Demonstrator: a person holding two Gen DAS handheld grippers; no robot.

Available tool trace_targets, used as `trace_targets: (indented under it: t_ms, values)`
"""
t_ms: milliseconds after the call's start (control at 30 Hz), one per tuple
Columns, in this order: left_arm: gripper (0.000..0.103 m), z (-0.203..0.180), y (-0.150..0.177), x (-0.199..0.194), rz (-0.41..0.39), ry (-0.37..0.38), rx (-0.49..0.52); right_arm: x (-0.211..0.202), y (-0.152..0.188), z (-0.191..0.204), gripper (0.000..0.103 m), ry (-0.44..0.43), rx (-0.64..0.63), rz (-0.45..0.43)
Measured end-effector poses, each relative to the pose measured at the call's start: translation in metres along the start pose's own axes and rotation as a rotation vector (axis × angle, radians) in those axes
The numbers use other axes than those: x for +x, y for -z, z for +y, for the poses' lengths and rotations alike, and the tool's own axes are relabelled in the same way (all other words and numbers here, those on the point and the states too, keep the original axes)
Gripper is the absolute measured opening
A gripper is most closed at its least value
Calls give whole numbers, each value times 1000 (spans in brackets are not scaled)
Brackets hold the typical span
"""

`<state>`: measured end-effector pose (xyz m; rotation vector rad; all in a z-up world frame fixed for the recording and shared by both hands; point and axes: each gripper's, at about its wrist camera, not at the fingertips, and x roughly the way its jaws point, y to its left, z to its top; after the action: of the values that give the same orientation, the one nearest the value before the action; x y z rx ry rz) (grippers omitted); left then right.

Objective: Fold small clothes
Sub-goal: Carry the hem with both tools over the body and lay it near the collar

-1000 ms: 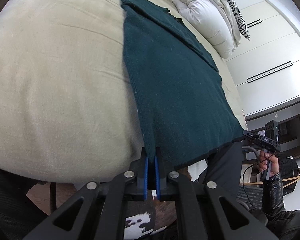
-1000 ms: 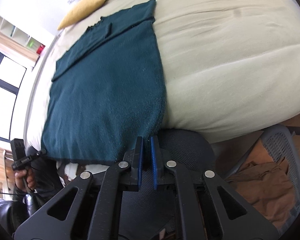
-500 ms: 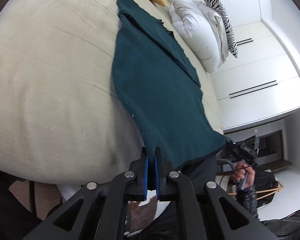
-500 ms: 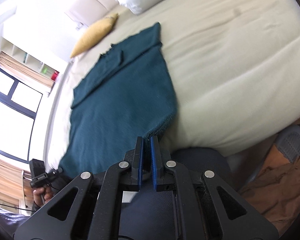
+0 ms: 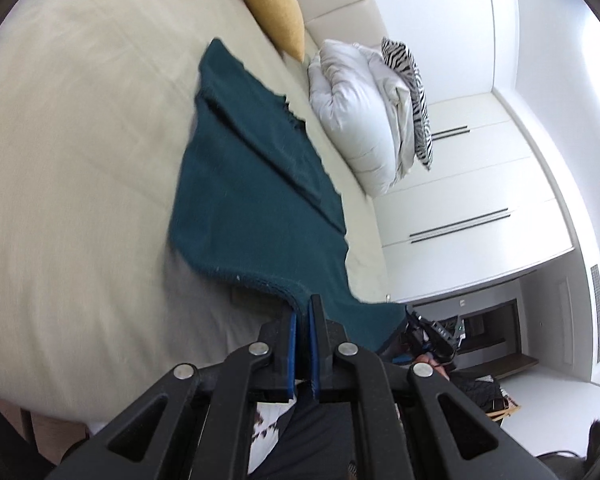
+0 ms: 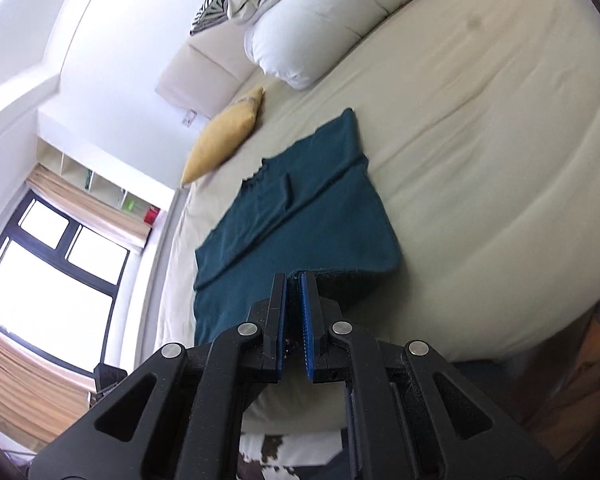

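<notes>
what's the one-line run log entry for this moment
left gripper: shut on teal garment hem | right gripper: shut on hem | bed

Bedroom: bed (image 6: 480, 160), pillows (image 6: 320, 36), wardrobe (image 5: 480, 200)

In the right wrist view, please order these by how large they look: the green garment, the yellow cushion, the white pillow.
1. Green garment, largest, though nearest the camera.
2. White pillow.
3. Yellow cushion, smallest.
</notes>
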<state>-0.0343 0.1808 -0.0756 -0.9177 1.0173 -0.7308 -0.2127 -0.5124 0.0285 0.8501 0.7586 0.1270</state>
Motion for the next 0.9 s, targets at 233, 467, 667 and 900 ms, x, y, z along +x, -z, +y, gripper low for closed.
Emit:
trace_targets:
  t_ms: [233, 467, 667, 900]
  values:
    - [6, -10, -49, 9, -75, 44, -42, 24, -40, 22, 6, -25, -16, -60]
    - [6, -4, -102, 26, -124, 66, -89, 66, -91, 46, 6, -17, -43, -93]
    - [6, -6, -148, 44, -143, 59, -89, 114, -140, 51, 6, 12, -31, -115]
    - [6, -2, -208, 73, -165, 43, -107, 180, -188, 41, 6, 58, -14, -104]
